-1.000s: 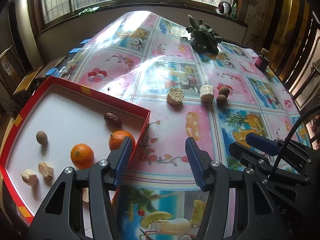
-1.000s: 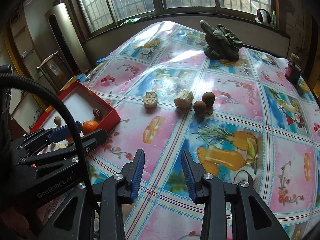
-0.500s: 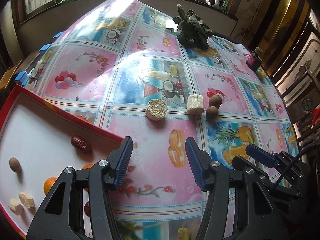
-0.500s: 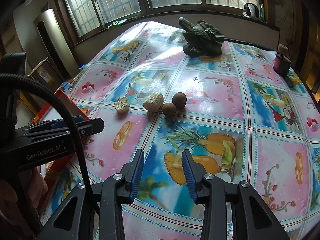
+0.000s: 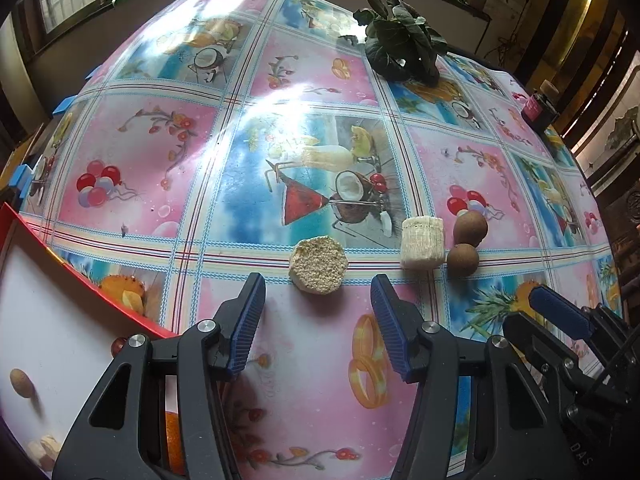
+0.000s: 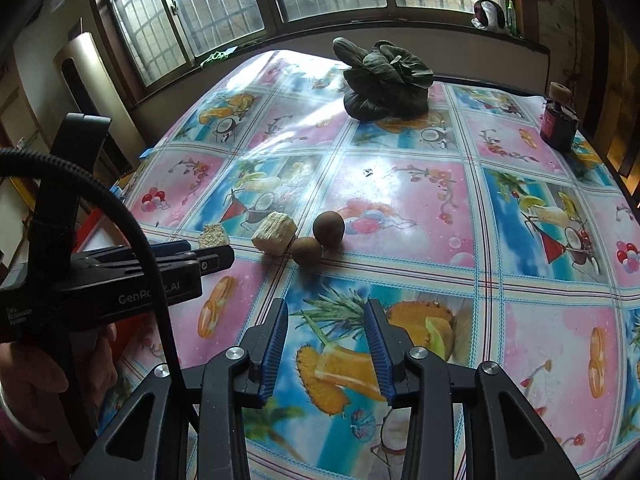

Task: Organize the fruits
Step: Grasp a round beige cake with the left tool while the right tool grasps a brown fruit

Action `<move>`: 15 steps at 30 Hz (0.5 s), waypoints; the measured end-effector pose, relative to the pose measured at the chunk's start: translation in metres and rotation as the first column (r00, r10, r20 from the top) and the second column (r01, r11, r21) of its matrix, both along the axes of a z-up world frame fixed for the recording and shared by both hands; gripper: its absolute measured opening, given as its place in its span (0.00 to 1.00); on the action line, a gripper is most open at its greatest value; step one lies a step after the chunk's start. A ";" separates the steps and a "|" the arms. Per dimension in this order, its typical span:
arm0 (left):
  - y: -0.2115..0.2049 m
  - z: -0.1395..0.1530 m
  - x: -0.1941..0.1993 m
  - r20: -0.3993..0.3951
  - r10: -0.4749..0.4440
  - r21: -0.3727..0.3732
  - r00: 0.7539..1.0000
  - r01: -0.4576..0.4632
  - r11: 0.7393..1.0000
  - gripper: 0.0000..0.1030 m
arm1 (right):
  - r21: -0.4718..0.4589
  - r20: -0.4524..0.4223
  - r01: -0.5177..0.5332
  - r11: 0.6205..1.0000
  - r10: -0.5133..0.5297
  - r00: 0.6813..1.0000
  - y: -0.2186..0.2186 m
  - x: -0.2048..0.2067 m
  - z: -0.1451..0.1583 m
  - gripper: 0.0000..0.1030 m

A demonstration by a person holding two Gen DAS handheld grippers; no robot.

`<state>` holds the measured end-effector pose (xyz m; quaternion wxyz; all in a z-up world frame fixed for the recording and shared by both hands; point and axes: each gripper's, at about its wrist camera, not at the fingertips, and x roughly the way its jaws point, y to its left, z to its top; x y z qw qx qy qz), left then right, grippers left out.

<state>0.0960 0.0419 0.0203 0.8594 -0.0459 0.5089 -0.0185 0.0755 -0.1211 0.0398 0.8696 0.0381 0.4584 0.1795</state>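
My left gripper [image 5: 318, 294] is open and empty, just short of a pale round-cut piece [image 5: 318, 265] on the tablecloth. Right of it lie a white cut chunk [image 5: 423, 242] and two small brown round fruits [image 5: 470, 228] [image 5: 463, 260]. The red tray [image 5: 36, 320] at the left holds a brown fruit [image 5: 21, 382], an orange [image 5: 175, 436] behind my finger, and pale pieces [image 5: 44, 446]. My right gripper [image 6: 326, 314] is open and empty, a little short of the brown fruits [image 6: 307, 251] [image 6: 328, 229] and the chunk [image 6: 274, 233].
A dark leafy vegetable [image 5: 400, 50] lies at the table's far side, also in the right wrist view [image 6: 384, 80]. A small dark jar [image 6: 559, 122] stands at the far right. The left gripper's body [image 6: 120, 276] shows at the left of the right wrist view.
Both grippers have moved forward over the table toward the loose fruit pieces. The left one has left the tray area. Both stayed open.
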 end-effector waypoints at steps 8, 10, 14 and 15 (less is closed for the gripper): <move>0.005 -0.002 0.004 -0.002 0.017 0.007 1.000 -0.017 1.000 0.53 | -0.026 -0.005 -0.051 0.998 0.051 0.999 0.021 0.029 -0.012 0.37; 0.005 -0.002 0.005 -0.003 0.017 0.008 1.000 -0.017 1.000 0.53 | -0.037 -0.008 -0.063 0.997 0.063 0.998 0.027 0.034 -0.015 0.36; 0.002 -0.005 0.007 0.003 0.010 0.034 1.000 -0.011 0.999 0.53 | -0.045 -0.006 -0.071 0.996 0.071 0.997 0.032 0.043 -0.019 0.27; 0.002 -0.005 0.007 0.007 0.009 0.039 1.000 -0.010 0.999 0.53 | -0.046 -0.004 -0.072 0.996 0.072 0.997 0.033 0.045 -0.020 0.26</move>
